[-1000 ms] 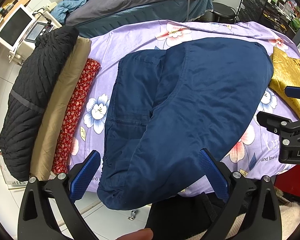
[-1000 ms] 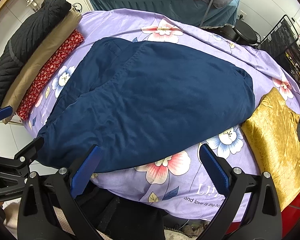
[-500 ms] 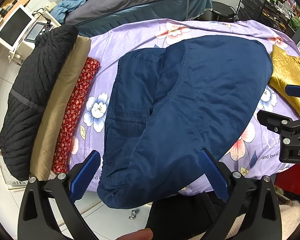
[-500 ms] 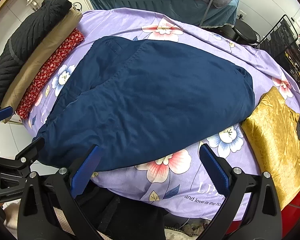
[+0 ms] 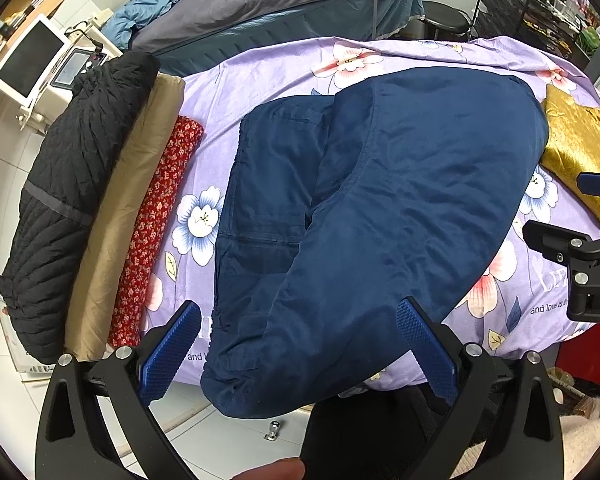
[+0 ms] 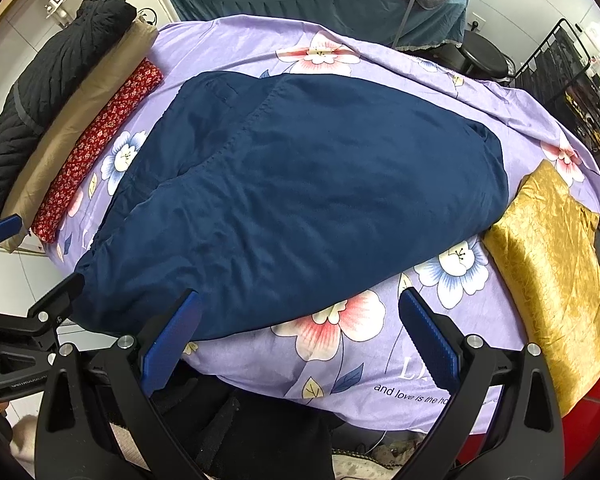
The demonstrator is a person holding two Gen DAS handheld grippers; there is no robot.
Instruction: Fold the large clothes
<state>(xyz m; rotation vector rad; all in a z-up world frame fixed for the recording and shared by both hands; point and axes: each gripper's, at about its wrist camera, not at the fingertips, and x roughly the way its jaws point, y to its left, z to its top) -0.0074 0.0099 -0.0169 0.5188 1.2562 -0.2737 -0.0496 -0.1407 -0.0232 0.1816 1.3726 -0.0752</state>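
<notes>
A table is being covered by a soft purple flowered sheet (image 6: 228, 52), with a grey-covered bed (image 5: 284, 4) far beyond the jaws. Smooth navy trousers (image 5: 380, 216) are lying folded just ahead of the left gripper (image 5: 298, 354) and right gripper (image 6: 298, 346), both being held wide apart, gripping nothing

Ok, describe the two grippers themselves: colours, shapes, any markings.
Both are alike. The left gripper has two black curved arms with triangular cut-outs and silver bolts, each ending in a blue ribbed pad. The right gripper matches it, with the same blue pads. White lettering marks each body, only partly readable. No cables or sleeves show.
</notes>
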